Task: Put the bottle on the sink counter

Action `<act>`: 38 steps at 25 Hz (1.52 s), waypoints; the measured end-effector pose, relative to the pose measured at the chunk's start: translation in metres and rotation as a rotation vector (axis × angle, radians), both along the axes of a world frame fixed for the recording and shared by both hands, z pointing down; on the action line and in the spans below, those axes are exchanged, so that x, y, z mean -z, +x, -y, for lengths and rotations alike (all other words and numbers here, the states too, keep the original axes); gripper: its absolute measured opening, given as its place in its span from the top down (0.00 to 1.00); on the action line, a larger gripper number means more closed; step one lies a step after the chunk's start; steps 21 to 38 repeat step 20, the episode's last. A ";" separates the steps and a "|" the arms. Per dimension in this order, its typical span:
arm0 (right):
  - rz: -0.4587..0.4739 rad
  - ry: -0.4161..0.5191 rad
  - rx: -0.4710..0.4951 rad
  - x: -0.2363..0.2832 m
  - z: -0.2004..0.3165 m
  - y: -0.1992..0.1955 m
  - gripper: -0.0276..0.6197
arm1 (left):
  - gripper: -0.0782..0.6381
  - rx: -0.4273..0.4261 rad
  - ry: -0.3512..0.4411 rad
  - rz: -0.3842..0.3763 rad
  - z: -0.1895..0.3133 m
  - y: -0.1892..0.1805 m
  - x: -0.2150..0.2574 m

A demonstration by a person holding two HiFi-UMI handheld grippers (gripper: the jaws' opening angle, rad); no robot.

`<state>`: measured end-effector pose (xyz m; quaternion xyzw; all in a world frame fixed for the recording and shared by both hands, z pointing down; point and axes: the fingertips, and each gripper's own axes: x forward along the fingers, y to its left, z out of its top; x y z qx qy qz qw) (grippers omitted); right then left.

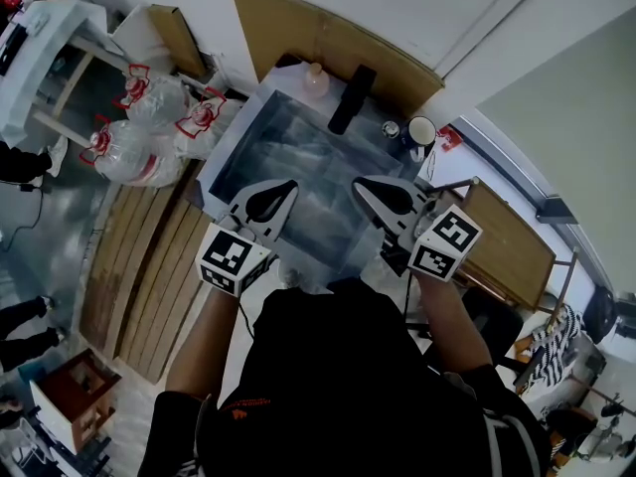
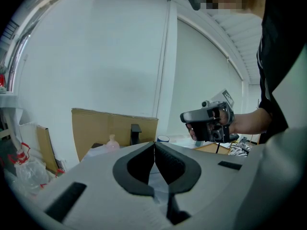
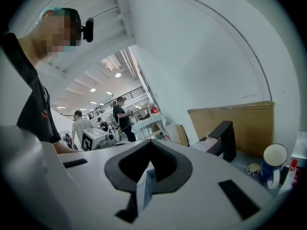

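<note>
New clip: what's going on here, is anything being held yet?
A person stands at a sink with a gripper in each hand. The left gripper and the right gripper both hover above the basin, jaws shut with nothing between them. A small pink bottle stands at the back of the sink beside the black faucet, untouched. A mug sits further right.

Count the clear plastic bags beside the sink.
3, clustered left of the sink: top bag by the cardboard; right bag nearest the sink; bottom bag, the largest. Others may be hidden behind them.
</note>
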<state>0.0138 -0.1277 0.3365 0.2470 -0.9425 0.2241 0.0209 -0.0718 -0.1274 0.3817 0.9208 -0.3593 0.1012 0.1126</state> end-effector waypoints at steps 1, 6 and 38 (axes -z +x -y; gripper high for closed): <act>-0.001 0.000 0.002 0.000 0.000 0.000 0.95 | 0.86 0.001 0.001 -0.002 0.000 0.001 0.000; -0.004 -0.004 0.009 -0.001 -0.002 0.001 0.95 | 0.86 -0.001 0.006 -0.007 0.000 0.005 0.003; -0.008 -0.012 0.020 -0.006 0.001 0.002 0.95 | 0.86 0.015 -0.006 -0.020 0.003 0.007 -0.003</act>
